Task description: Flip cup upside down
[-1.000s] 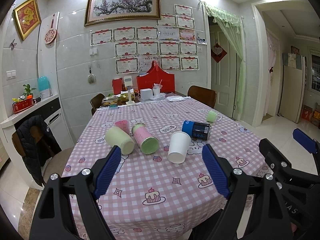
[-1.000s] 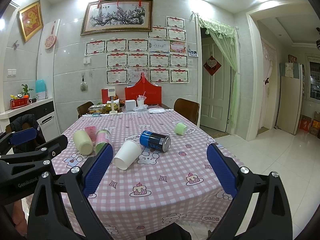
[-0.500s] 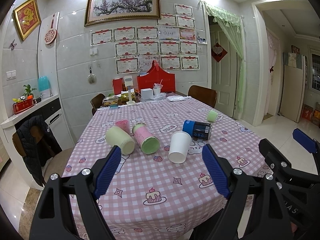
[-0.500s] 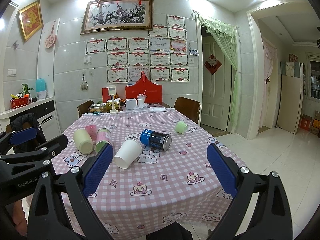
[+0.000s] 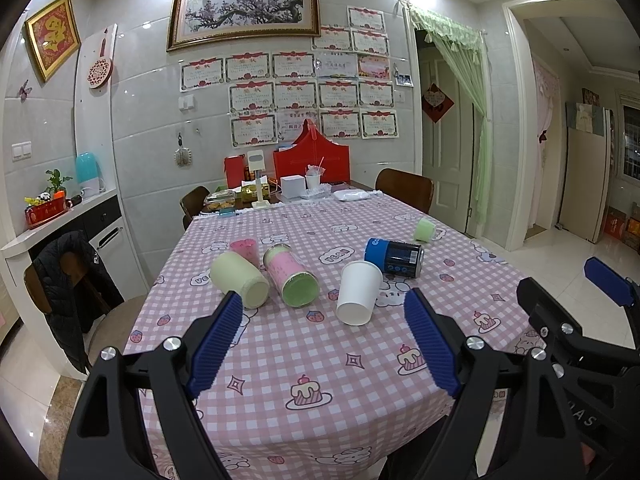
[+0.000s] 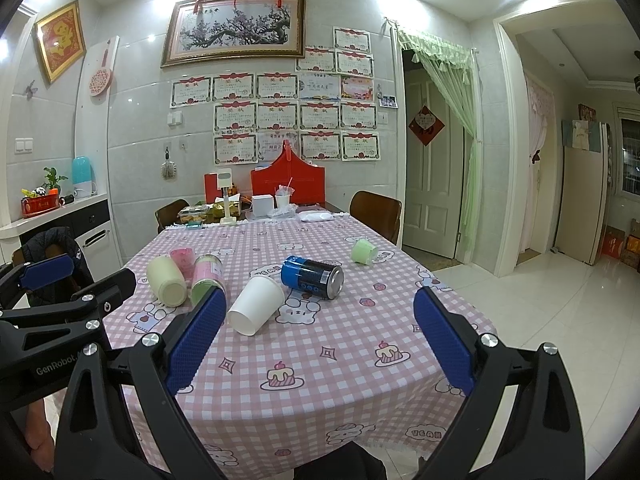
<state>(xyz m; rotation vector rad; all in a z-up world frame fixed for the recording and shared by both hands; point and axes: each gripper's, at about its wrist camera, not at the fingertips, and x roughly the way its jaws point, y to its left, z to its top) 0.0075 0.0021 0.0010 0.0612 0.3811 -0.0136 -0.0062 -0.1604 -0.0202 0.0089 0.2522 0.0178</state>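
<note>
Several cups lie on their sides on the pink checked tablecloth (image 5: 304,352): a white paper cup (image 5: 357,293) (image 6: 256,305), a cream cup (image 5: 240,284) (image 6: 166,280), a pink-and-green cup (image 5: 291,274) (image 6: 206,276), a blue-and-black can-like cup (image 5: 394,257) (image 6: 313,276) and a small green cup (image 5: 424,230) (image 6: 363,251). A small pink cup (image 5: 244,249) (image 6: 182,259) stands behind the cream one. My left gripper (image 5: 324,340) is open and empty, held before the table's near edge. My right gripper (image 6: 316,338) is open and empty, to the right of the left one.
Boxes, a red holder (image 5: 311,160) and food containers crowd the table's far end. Chairs stand at the far left (image 5: 194,202), far right (image 5: 404,189) and left side, one with a black jacket (image 5: 68,280). A counter (image 5: 52,224) runs along the left wall. White tiled floor (image 6: 560,320) lies right.
</note>
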